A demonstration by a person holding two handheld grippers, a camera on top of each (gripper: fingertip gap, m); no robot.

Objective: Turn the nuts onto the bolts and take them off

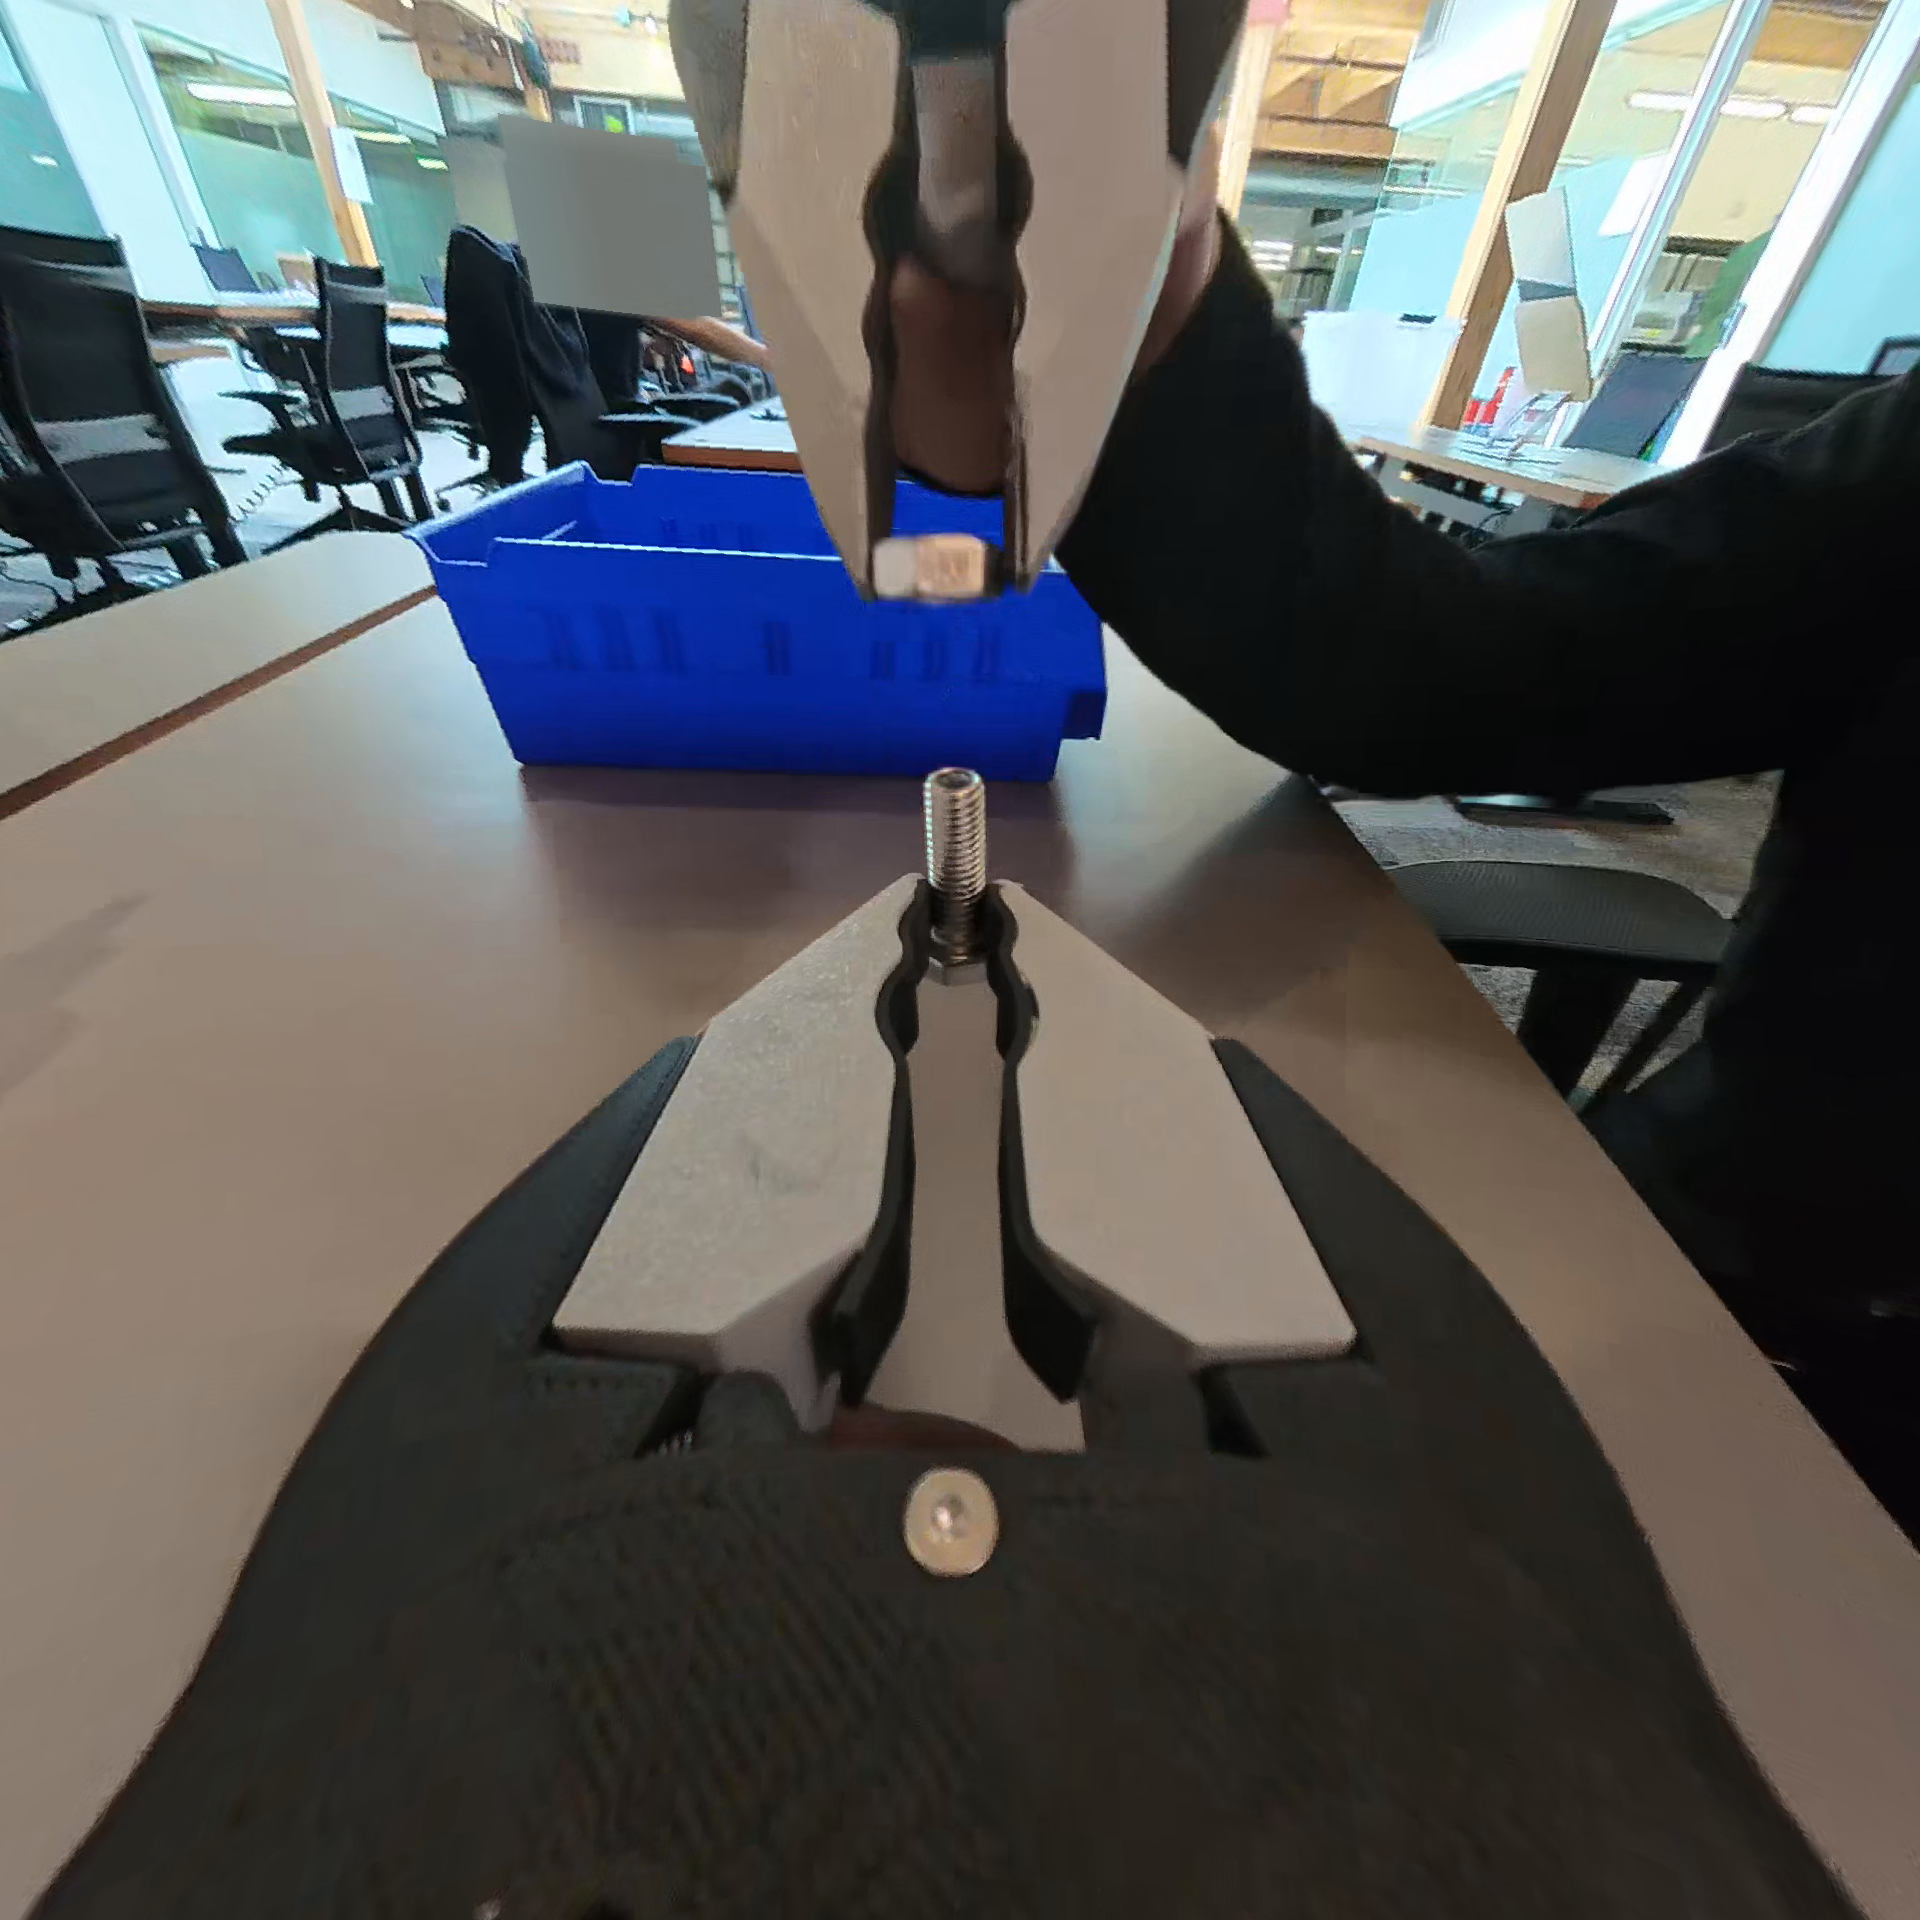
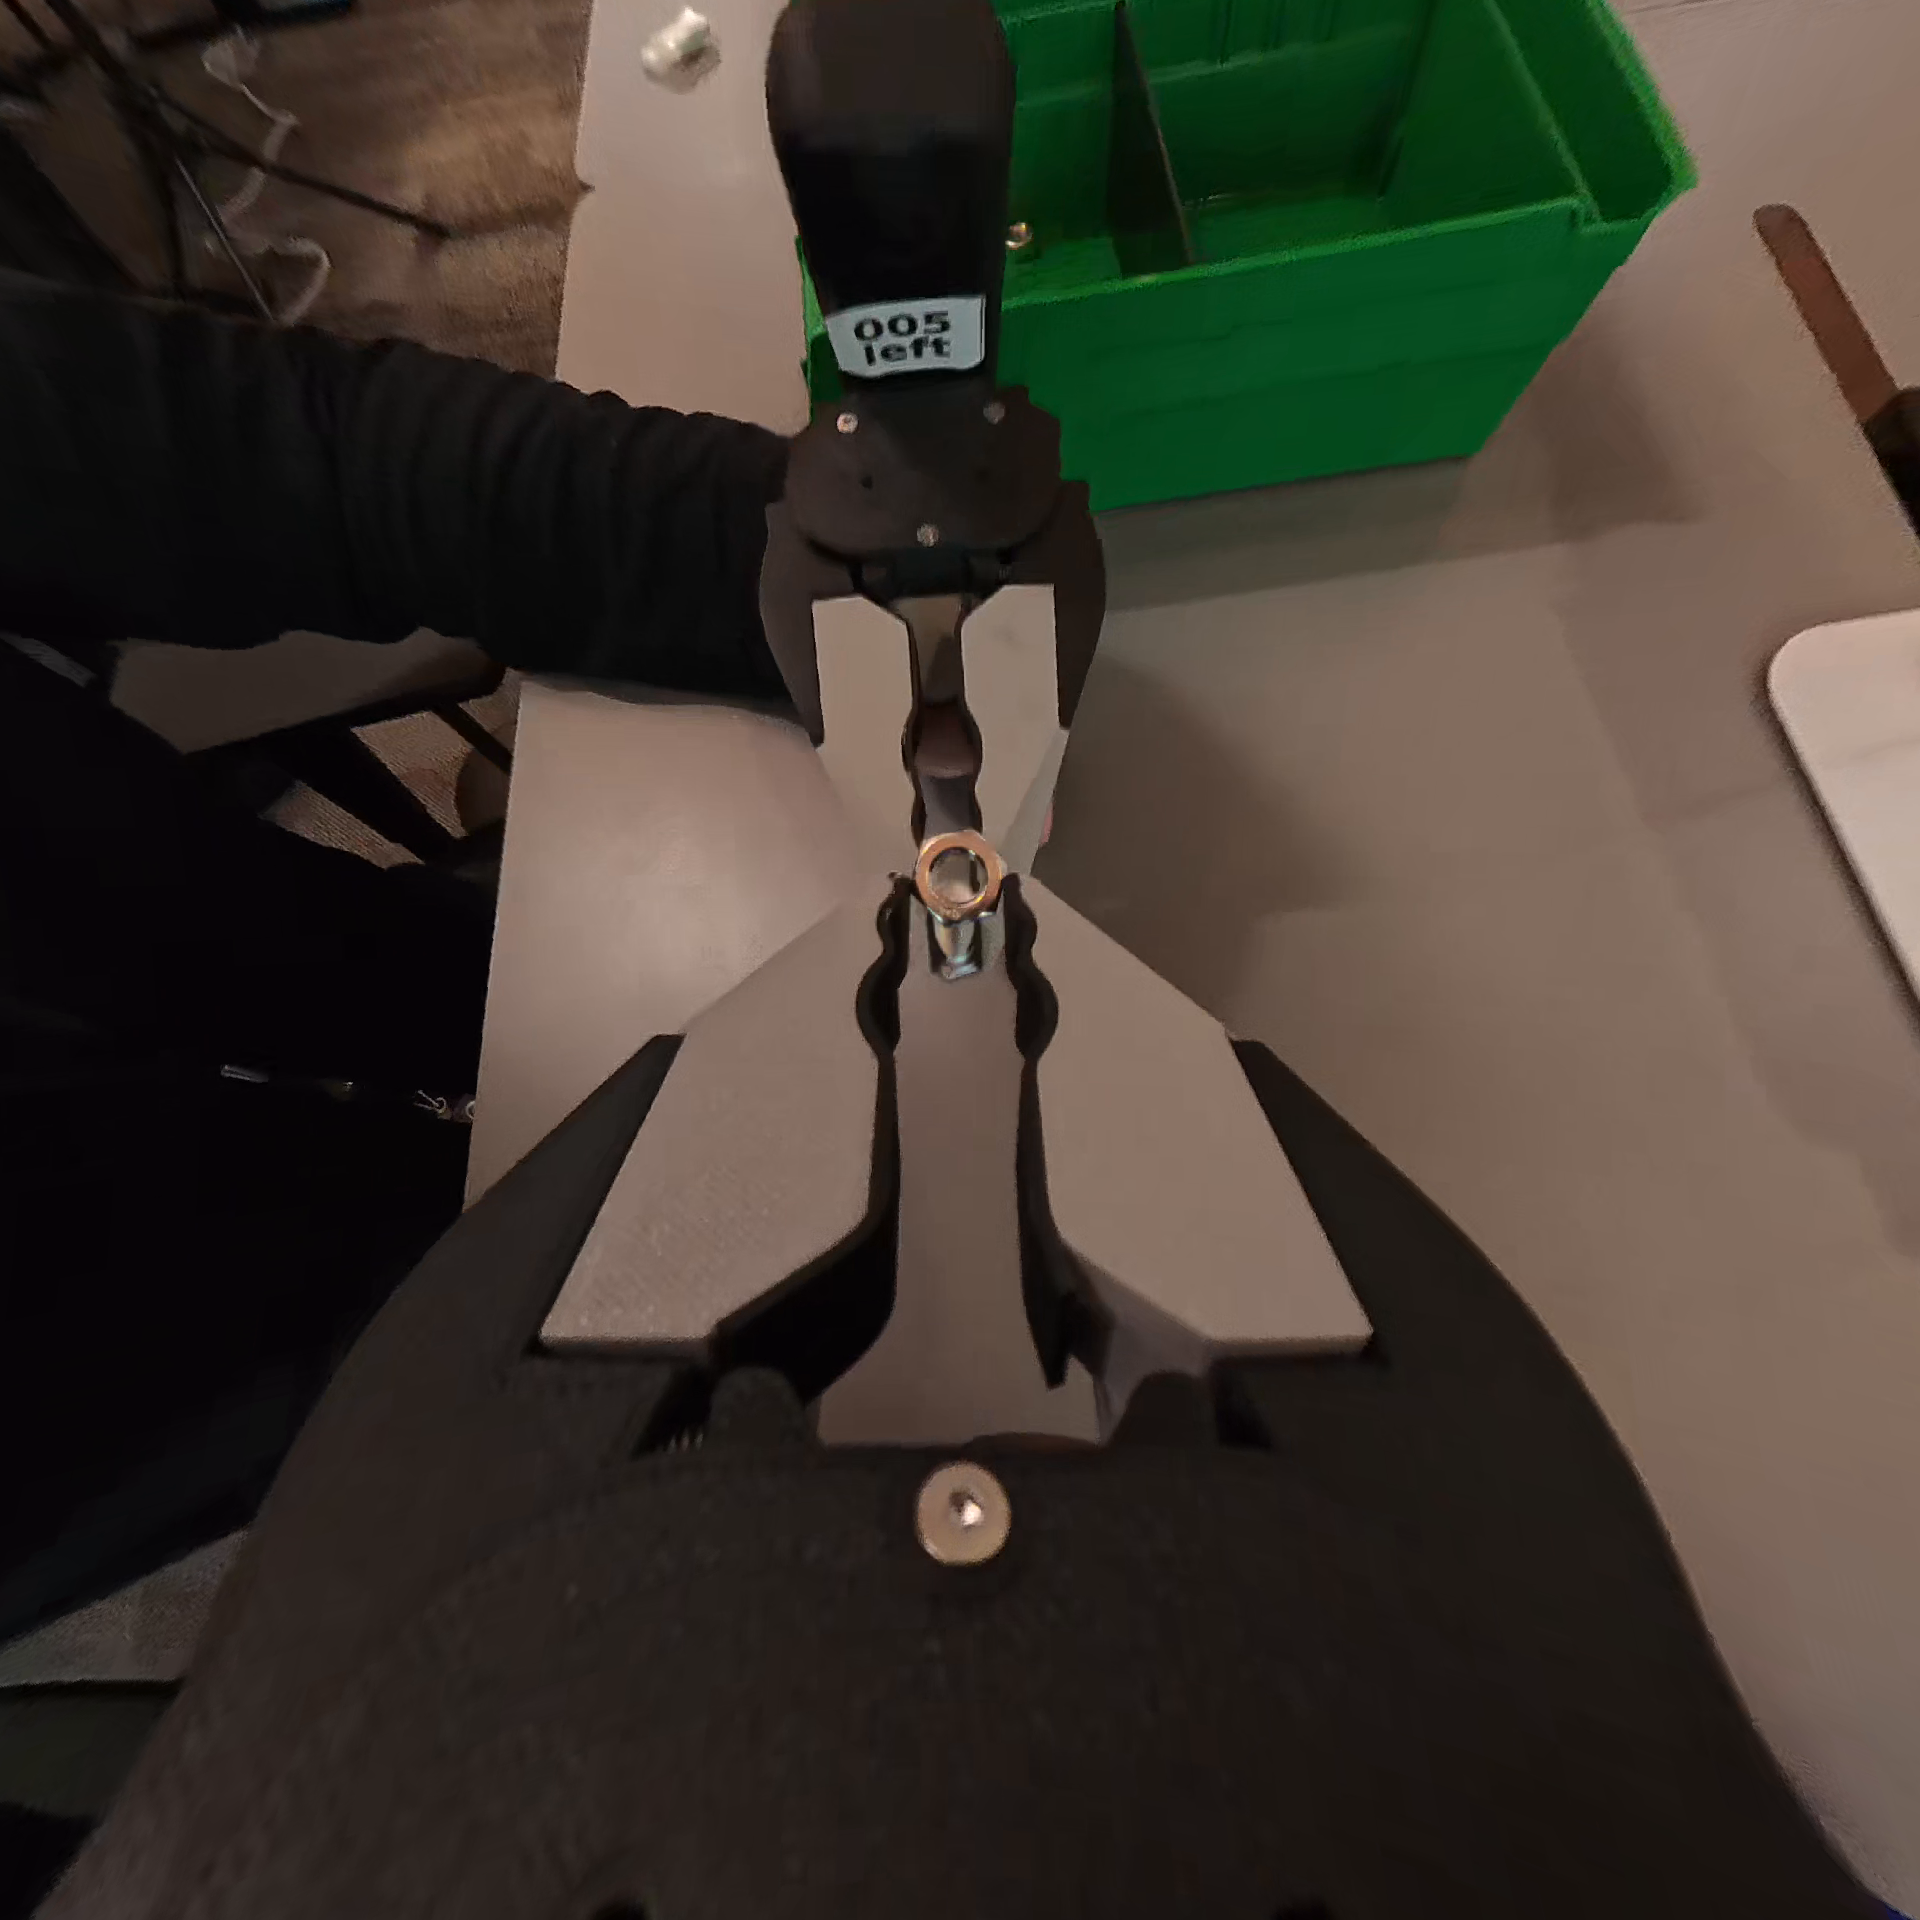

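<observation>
My left gripper (image 1: 961, 896) is shut on a silver bolt (image 1: 954, 831). It grips the bolt low down, near its head, and the threaded end sticks out past the fingertips over the brown table (image 1: 312, 935). My right gripper (image 1: 940, 587) comes down from above, shut on a silver hex nut (image 1: 933, 569). The nut hangs in line with the bolt's tip, with a clear gap between them. In the right wrist view my right gripper (image 2: 954, 896) holds the nut (image 2: 956, 875) with its hole facing the camera, and the left gripper (image 2: 951, 831) is just beyond it. The nut hides the bolt there.
A blue bin (image 1: 769, 665) stands on the table behind the bolt. A green bin with dividers (image 2: 1299, 312) stands beyond the left gripper. A white flat object (image 2: 1860, 790) lies at the right. The table edge and a black chair (image 1: 1558, 914) are near. A black sleeve (image 1: 1455, 582) reaches in. Both grippers' tips are roughly 35 cm from the white flat object (image 2: 1860, 790).
</observation>
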